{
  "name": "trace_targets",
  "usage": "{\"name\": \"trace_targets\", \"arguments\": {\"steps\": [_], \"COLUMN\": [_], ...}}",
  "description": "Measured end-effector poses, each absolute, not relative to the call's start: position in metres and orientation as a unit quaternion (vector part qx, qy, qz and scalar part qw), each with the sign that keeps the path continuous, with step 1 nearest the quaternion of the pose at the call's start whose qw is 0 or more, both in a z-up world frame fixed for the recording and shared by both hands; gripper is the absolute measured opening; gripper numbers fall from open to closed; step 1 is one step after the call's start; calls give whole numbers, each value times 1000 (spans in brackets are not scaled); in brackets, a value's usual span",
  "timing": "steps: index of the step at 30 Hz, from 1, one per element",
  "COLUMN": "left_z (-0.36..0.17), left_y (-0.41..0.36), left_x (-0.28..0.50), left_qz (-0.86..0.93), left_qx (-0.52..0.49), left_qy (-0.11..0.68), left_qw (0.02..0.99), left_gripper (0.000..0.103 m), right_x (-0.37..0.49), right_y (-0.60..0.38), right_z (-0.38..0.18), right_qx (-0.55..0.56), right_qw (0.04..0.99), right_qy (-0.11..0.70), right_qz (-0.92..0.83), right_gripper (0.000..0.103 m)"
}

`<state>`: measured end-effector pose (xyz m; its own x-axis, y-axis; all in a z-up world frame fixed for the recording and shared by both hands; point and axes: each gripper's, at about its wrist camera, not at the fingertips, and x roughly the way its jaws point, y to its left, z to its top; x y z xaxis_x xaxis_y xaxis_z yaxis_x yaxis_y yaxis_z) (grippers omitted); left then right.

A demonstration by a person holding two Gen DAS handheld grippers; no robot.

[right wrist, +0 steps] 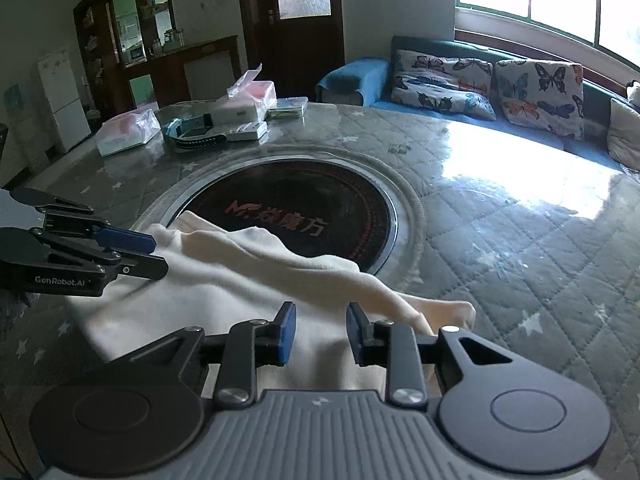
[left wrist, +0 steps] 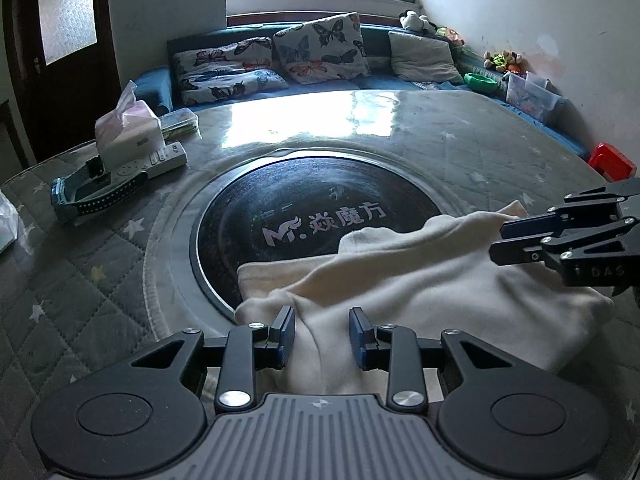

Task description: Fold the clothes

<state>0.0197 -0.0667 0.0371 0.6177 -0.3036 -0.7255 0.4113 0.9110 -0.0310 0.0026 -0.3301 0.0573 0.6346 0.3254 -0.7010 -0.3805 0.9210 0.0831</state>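
Observation:
A cream garment [left wrist: 400, 280] lies folded in a loose heap on the near side of the table, partly over the black round plate [left wrist: 280, 200]. My left gripper [left wrist: 322, 334] is open just over the garment's left end, and a ridge of cloth runs between its fingers. My right gripper [right wrist: 320, 332] is open over the garment [right wrist: 224, 280] at its right end. Each gripper shows in the other's view: the right gripper [left wrist: 498, 240] at the garment's far right, the left gripper [right wrist: 160, 256] at its left edge. Neither is clamping the cloth.
The round table [left wrist: 480, 140] has a grey quilted star-print cover. At its far left stand a tissue box [left wrist: 128, 128], a remote [left wrist: 164, 160] and a blue strapped device [left wrist: 80, 196]. A sofa with butterfly pillows [left wrist: 320, 48] lies behind, a red stool [left wrist: 612, 160] at right.

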Motion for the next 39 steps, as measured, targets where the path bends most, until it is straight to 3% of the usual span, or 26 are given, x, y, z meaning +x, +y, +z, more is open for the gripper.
{"name": "trace_targets", "arguments": {"steps": [21, 39], "left_z": [26, 38], "left_y": [-97, -73], "left_x": [64, 5], "left_qz": [-208, -206], "left_qx": [69, 87], "left_qy": [391, 362], "left_qw": [894, 905], "left_gripper": [33, 32], "right_x": [33, -1], "right_y": [-318, -282], "right_z": [40, 52], "right_qx": [-27, -55], "right_qw": [903, 895], "right_qy": [390, 376], "right_qz": [179, 235], "right_gripper": [27, 28]}}
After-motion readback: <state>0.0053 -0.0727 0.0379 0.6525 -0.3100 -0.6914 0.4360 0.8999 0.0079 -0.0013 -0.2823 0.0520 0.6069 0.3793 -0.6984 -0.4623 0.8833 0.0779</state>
